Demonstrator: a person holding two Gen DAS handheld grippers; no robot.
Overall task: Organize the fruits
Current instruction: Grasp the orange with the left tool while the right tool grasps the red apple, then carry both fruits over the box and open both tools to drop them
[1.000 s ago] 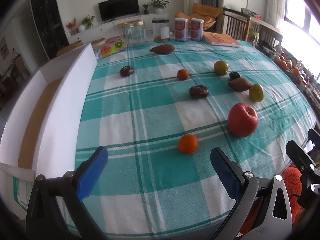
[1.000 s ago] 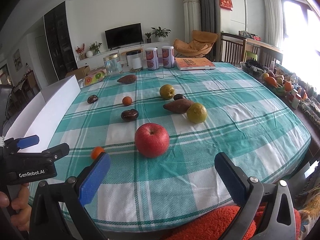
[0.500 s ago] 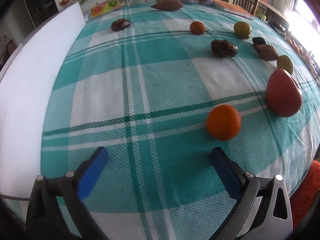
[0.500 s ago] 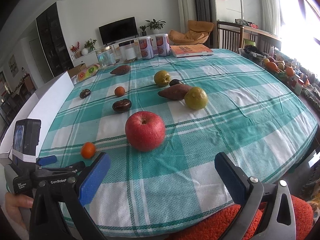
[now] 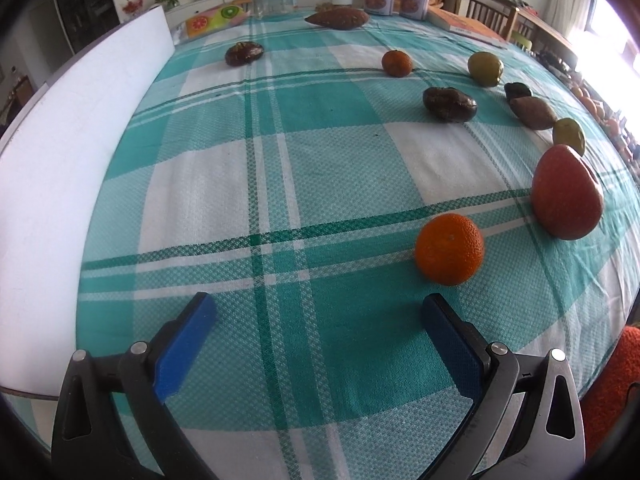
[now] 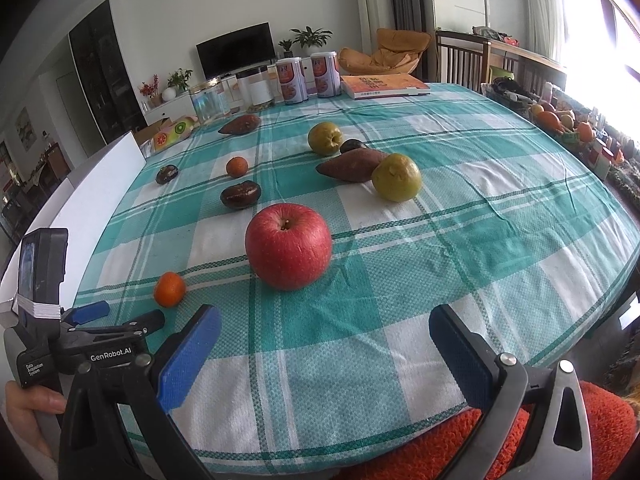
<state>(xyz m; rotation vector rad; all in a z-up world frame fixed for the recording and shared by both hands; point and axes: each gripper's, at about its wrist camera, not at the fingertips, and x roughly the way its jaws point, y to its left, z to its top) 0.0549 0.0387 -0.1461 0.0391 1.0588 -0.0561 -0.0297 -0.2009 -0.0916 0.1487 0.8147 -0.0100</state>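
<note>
Fruit lies scattered on a teal checked tablecloth [image 5: 304, 148]. A small orange [image 5: 449, 249] sits just beyond the right finger of my open left gripper [image 5: 316, 320], which hovers low over the cloth. A red apple [image 5: 566, 198] stands right of the orange. In the right wrist view the red apple [image 6: 288, 246] lies ahead of my open, empty right gripper [image 6: 324, 328], the small orange [image 6: 169, 289] is at the left, and the left gripper [image 6: 116, 316] sits just below it. Two green fruits [image 6: 396, 177], a sweet potato [image 6: 352, 164] and dark fruits [image 6: 240, 195] lie farther back.
A white box wall [image 5: 68, 152] runs along the table's left side. Jars [image 6: 256, 88], two cans [image 6: 306, 78] and a book [image 6: 384, 85] stand at the far edge. A second small orange [image 5: 396, 63] and another sweet potato [image 5: 337, 18] lie far back. An orange-red garment [image 6: 460, 448] is near the front edge.
My left gripper has dropped and moved forward close to the cloth, so the small orange now looms near its right finger. The right gripper has shifted slightly nearer the apple.
</note>
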